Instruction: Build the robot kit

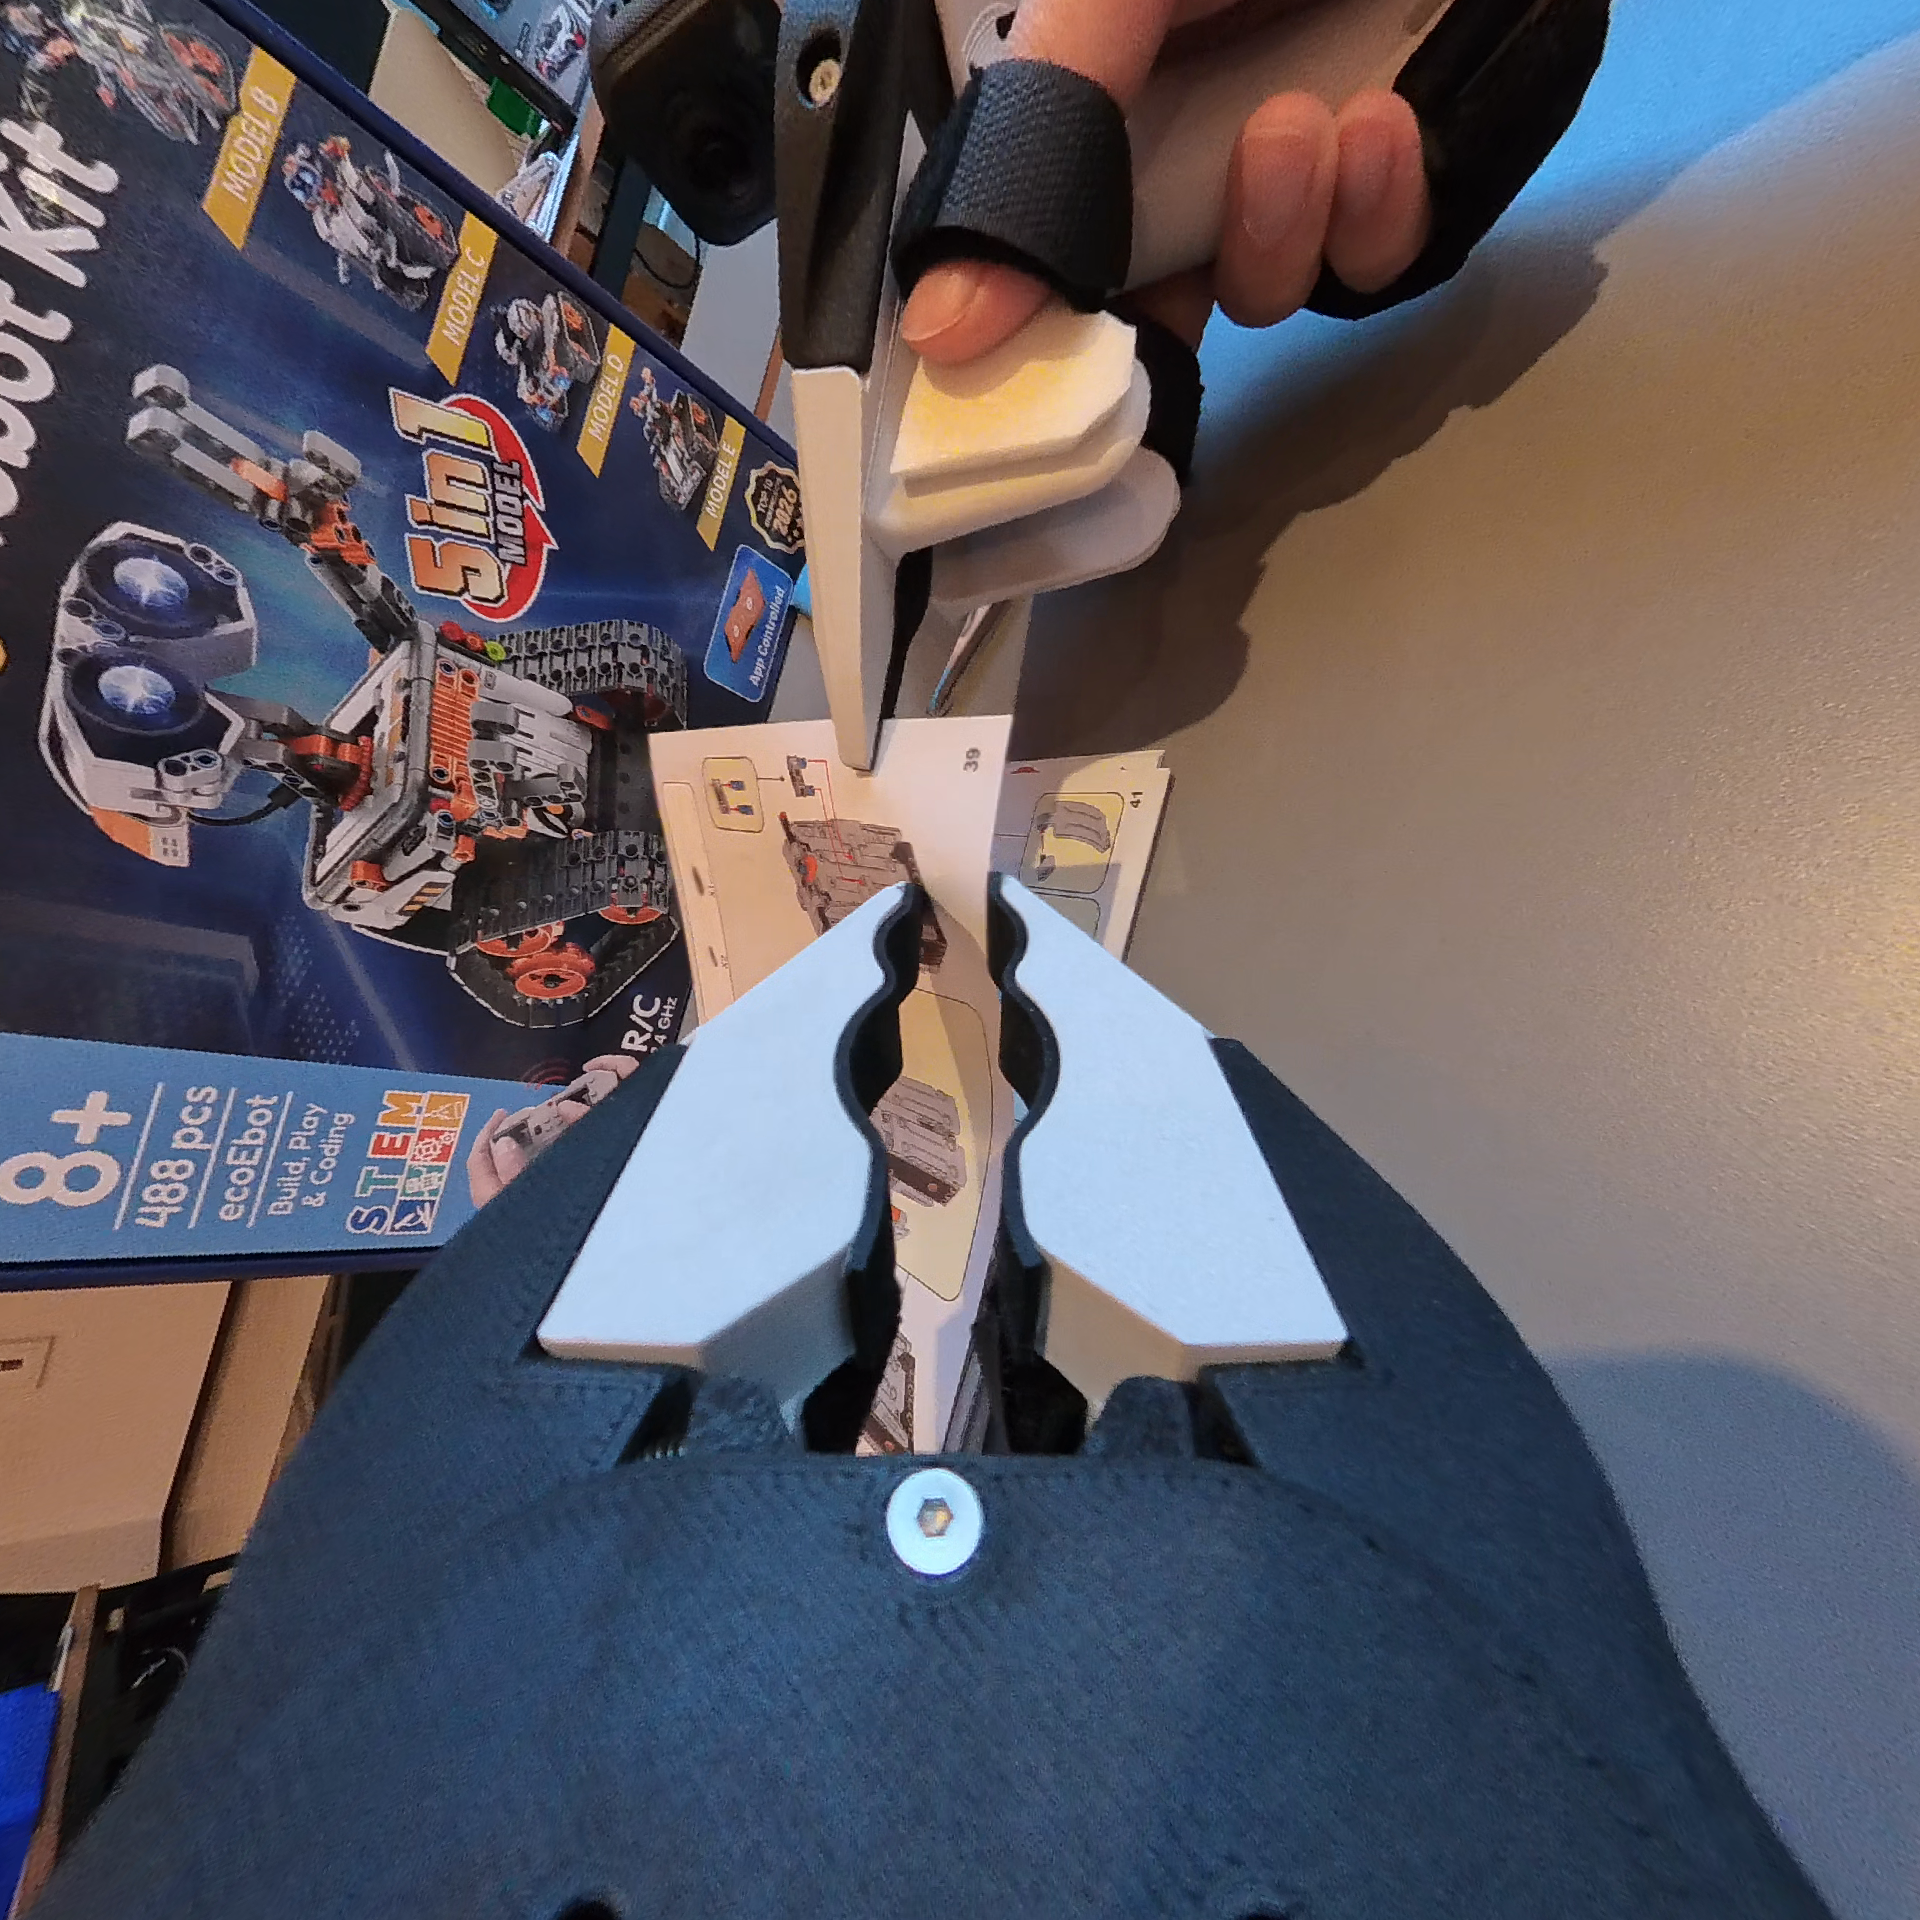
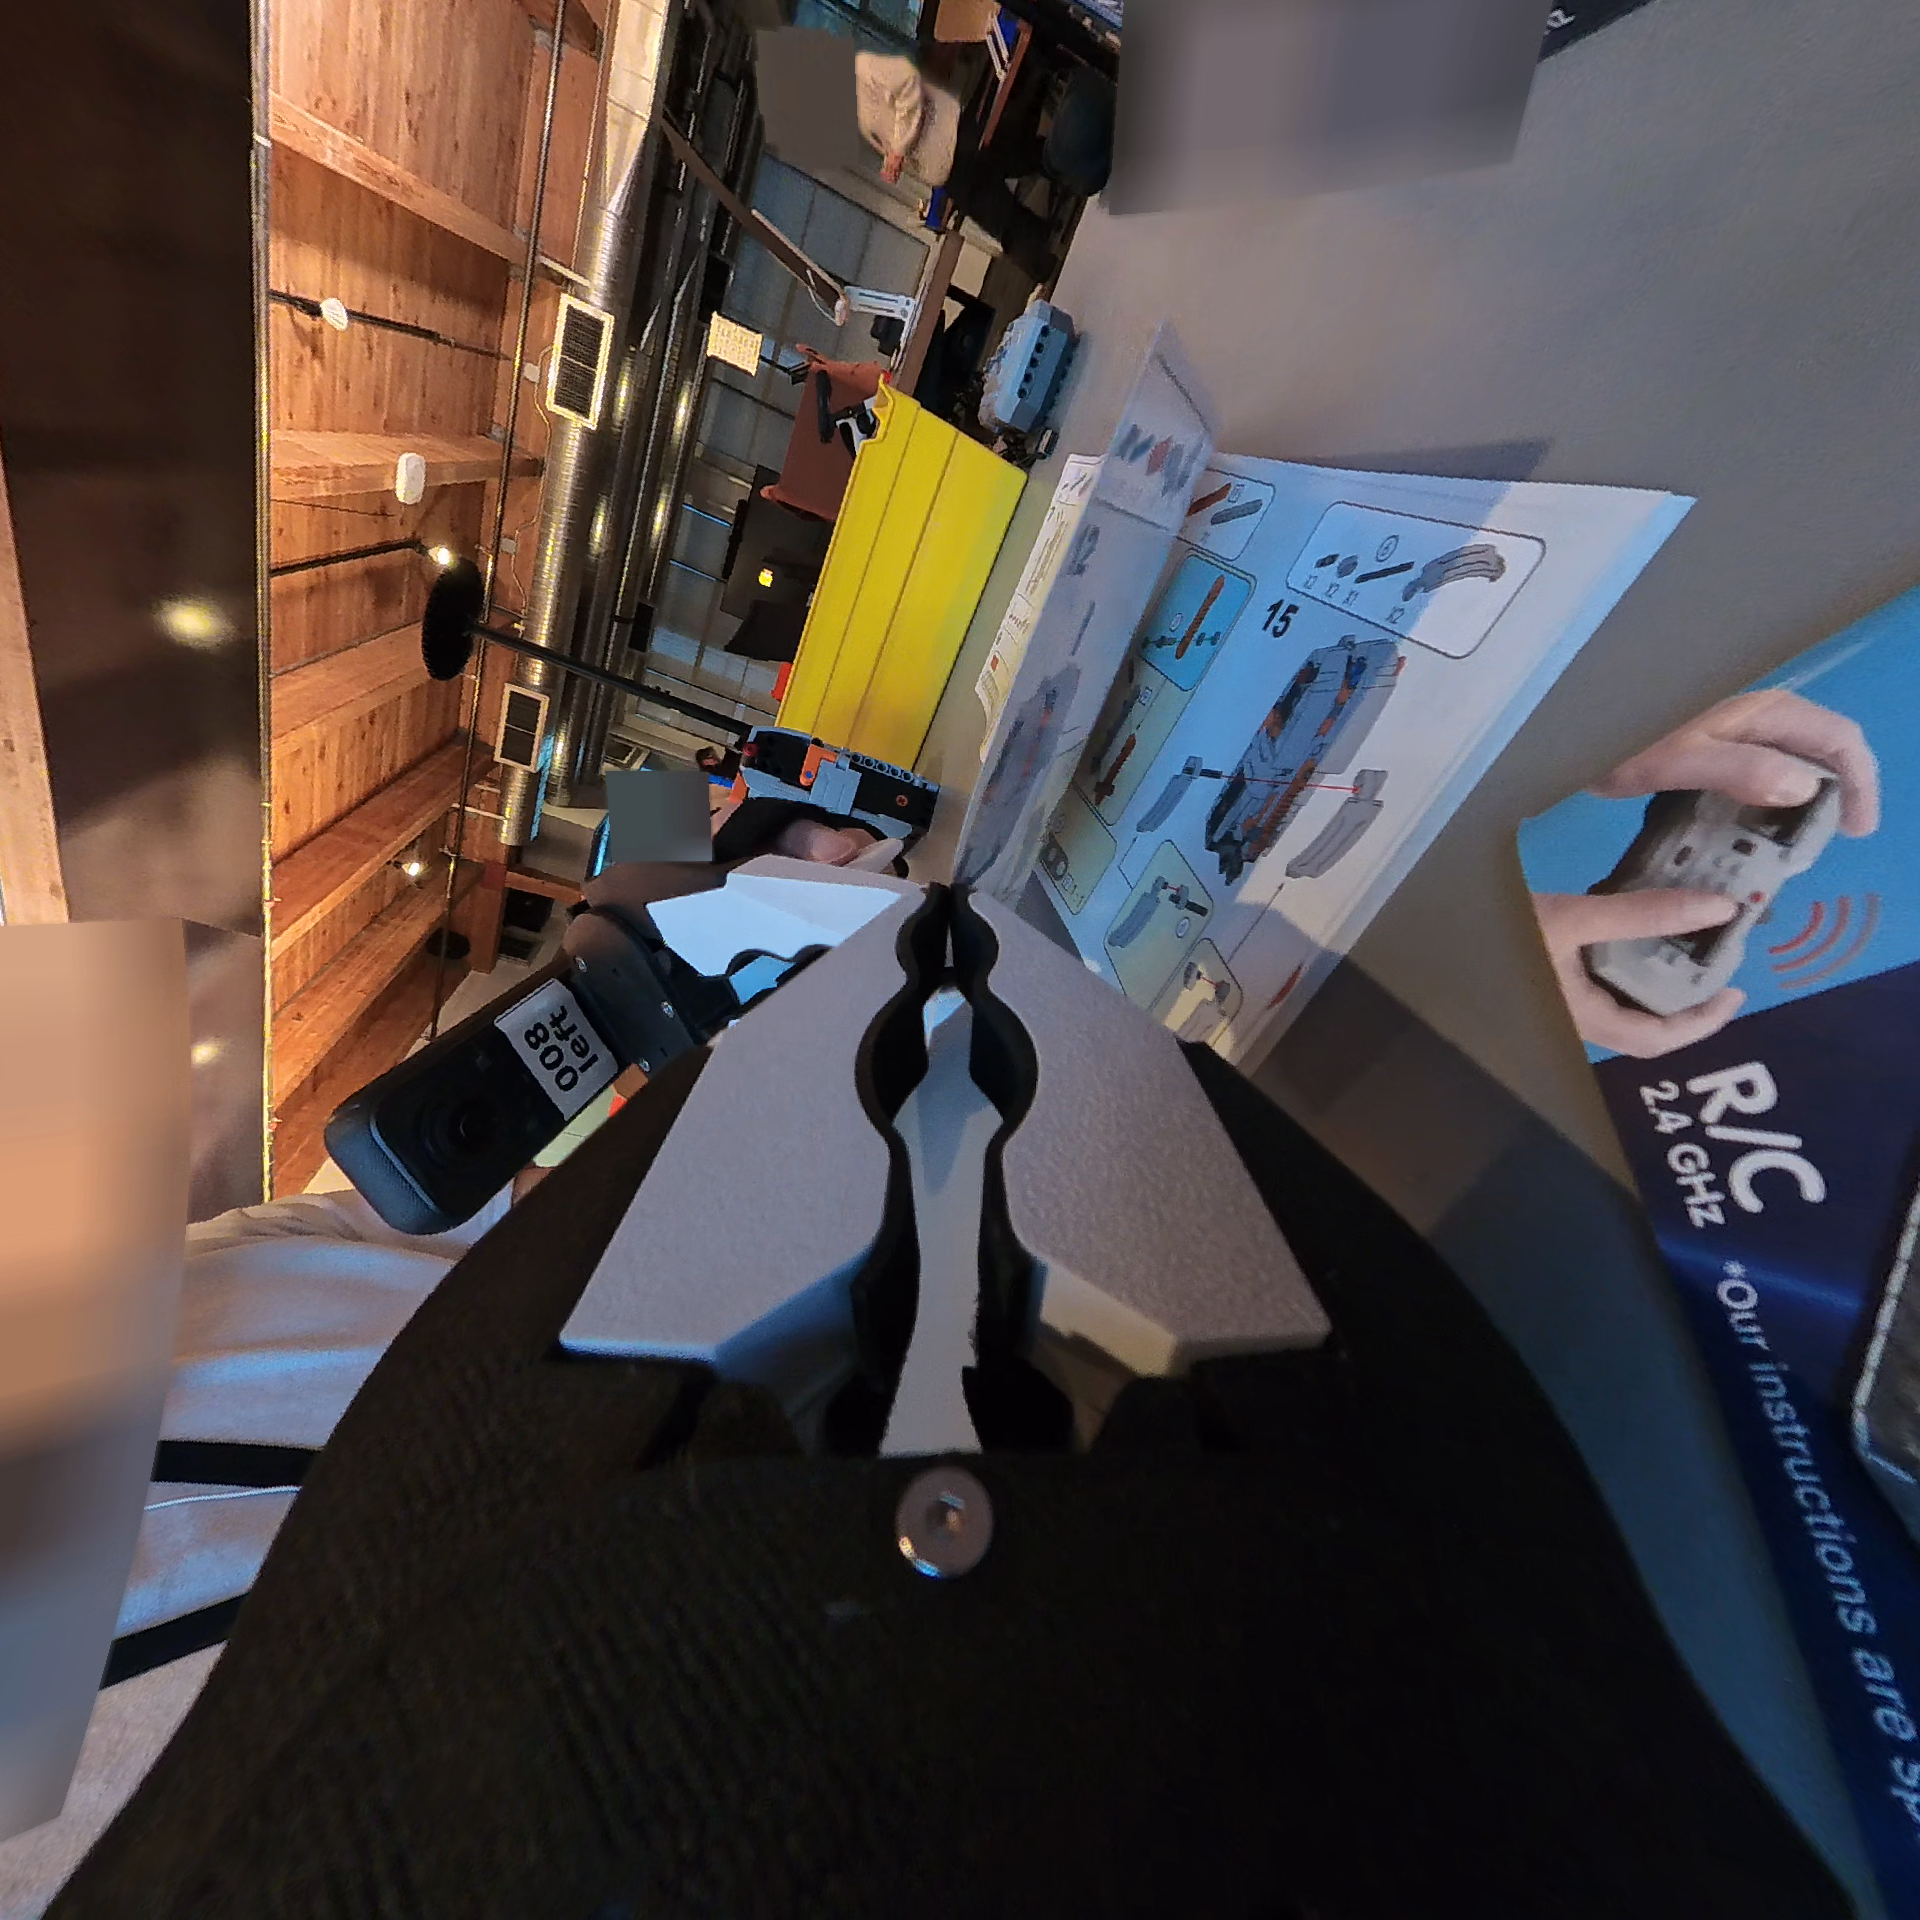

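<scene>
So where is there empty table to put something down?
Bare table lies right of the open booklet, beyond the right gripper. It is crowded on the left, where the blue toy box touches the booklet, and around the left gripper.

The table (image 1: 1558, 831) lies bare to the right of the booklet (image 1: 914, 810) — free passage there. To the left the box (image 1: 312, 623) blocks the way, just beside the booklet. Ahead, the right gripper (image 1: 868, 764) touches the page — the left gripper's (image 1: 954, 904) narrow gap straddles the sheet.
</scene>
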A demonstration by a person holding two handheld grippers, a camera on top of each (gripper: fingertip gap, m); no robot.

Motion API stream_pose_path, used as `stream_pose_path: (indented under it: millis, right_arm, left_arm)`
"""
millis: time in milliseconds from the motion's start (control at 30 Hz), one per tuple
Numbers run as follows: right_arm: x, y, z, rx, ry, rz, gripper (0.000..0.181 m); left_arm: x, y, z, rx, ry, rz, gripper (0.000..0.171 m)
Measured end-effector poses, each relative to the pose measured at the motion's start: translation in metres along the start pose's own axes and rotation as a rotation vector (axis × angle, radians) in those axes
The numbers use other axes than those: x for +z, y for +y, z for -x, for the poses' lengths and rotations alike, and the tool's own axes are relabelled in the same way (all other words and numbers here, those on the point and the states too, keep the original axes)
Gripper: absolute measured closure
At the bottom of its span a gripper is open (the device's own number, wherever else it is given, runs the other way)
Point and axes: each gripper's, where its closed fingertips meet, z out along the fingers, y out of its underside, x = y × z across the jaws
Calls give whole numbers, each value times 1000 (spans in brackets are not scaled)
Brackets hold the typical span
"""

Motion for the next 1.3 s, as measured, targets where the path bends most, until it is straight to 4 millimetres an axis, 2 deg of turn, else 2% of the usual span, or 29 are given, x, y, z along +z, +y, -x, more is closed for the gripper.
stream_pose_path:
  millis: [1300]
  right_arm:
    - [0, 1, -2, -9, 7, 0, 181]
  left_arm:
    - [2, 3, -3, 17, 4, 15, 164]
